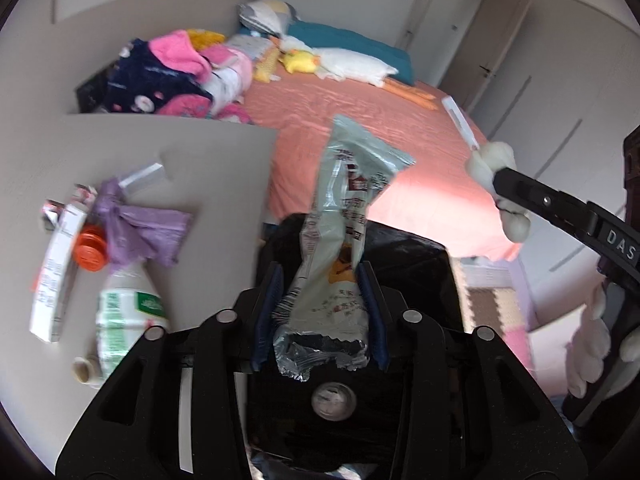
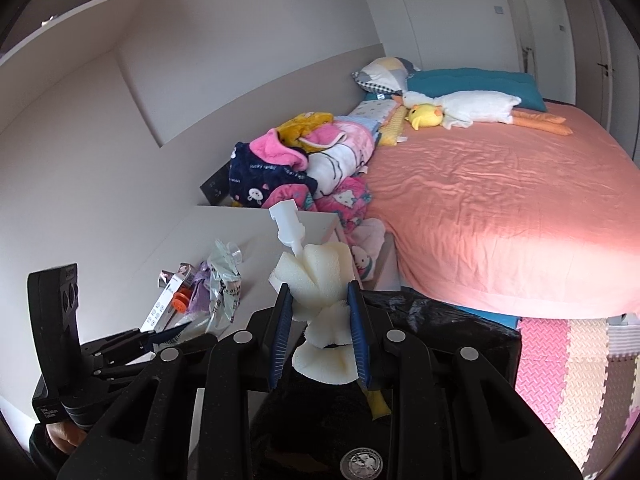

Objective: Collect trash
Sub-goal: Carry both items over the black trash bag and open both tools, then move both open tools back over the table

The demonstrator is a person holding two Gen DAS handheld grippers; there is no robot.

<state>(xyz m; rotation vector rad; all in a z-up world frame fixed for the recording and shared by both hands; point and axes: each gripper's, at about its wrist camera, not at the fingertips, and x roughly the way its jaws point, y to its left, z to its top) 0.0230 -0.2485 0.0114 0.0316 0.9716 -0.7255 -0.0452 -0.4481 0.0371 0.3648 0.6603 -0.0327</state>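
Left gripper point(image 1: 320, 304): jaws parted, one silver foil snack wrapper point(image 1: 340, 240) standing loosely between them above the black-lined bin point(image 1: 416, 264). Right gripper point(image 2: 320, 332): clamped on one white sponge brush point(image 2: 316, 280).

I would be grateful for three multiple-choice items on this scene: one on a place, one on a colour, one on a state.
1. Where does the orange-capped bottle lie? A on the bed; B on the pale tabletop; C on the floor mat.
2. What colour is the crumpled bag beside it? A purple; B green; C yellow.
3. The right hand-held gripper is: A open and empty; B shut on a carton; C shut on the white foam sponge.
Key: 1 B, it lies on its side on the tabletop; 2 A, it is plainly purple; 3 C, both pads squeeze the sponge.
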